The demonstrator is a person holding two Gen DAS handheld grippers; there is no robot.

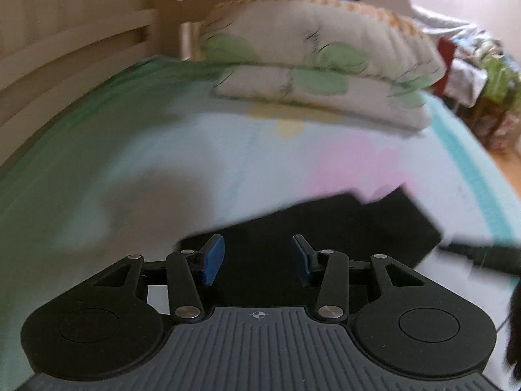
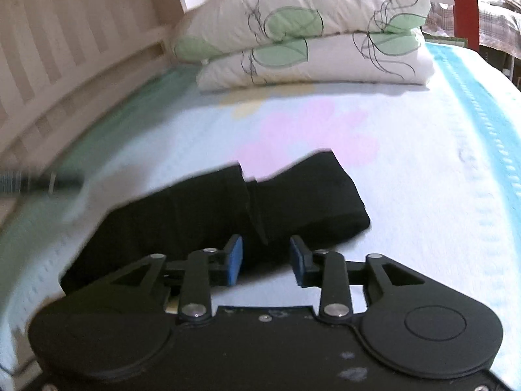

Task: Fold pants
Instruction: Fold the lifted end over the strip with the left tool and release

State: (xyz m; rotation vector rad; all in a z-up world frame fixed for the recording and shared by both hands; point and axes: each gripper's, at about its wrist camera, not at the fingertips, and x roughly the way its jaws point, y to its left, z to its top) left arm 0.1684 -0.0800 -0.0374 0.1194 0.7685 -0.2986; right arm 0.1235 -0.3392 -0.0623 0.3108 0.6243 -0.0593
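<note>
Two grippers were seen over a bed, each with its jaws spread and nothing pinched between the blue pads. The left gripper was held above the near part of the black pants; the right gripper was held just short of the same pants, near their front edge.

The pants were laid on the pale bedsheet, well short of the stacked pillows and nearer to the grippers than to them. They were gathered into a thick, compact bundle, with one layer lapped over another, so a fold was judged to have been made already and the cloth let go. The step in hand was taken to be the release after a fold. Whether another fold was wanted could not be settled; if so, a fresh grip on one end of the bundle would be called for, or else a light pressing flat.

By the right wrist view the whole outline of the bundle was shown, with the overlapping edge down its middle and its far end towards the pillows. In the blurred left wrist view, that seam was largely lost. The wooden bed rail was shown beside the pillows in both.
</note>
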